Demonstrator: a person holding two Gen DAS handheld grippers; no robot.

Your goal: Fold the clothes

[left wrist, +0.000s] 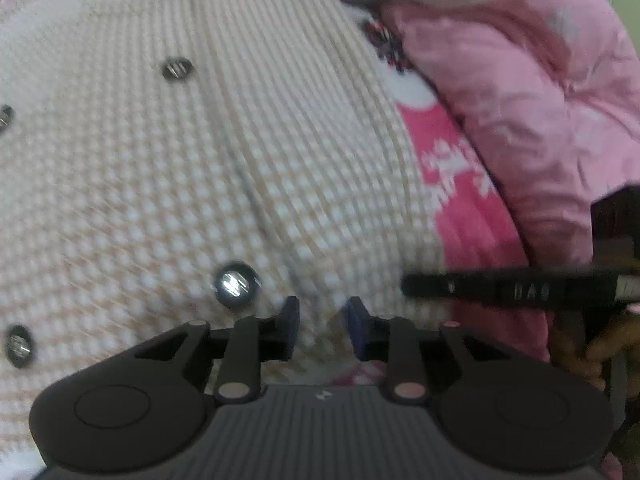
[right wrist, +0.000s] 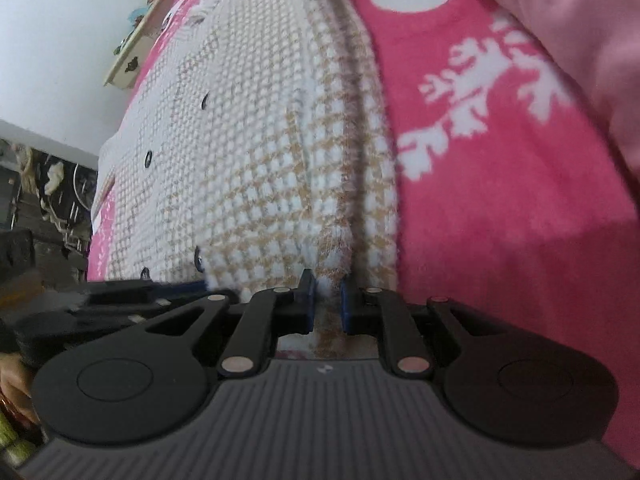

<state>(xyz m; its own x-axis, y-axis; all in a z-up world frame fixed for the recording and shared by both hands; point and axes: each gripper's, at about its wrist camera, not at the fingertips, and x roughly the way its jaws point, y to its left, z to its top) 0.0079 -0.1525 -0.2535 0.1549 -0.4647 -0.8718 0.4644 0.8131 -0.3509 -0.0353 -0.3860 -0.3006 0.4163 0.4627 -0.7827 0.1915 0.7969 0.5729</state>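
Knitted cardigan hem pinched by right gripper, left gripper apart above cloth; best drawn across taut, edges aligned.

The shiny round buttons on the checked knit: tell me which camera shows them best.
The left wrist view: the buttons appear large and gleaming across the knit, near the left gripper. The right wrist view shows them only as small dark dots along the garment's far edge.

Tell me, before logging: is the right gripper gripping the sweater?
Yes: right gripper pinches the checked sweater's hem.
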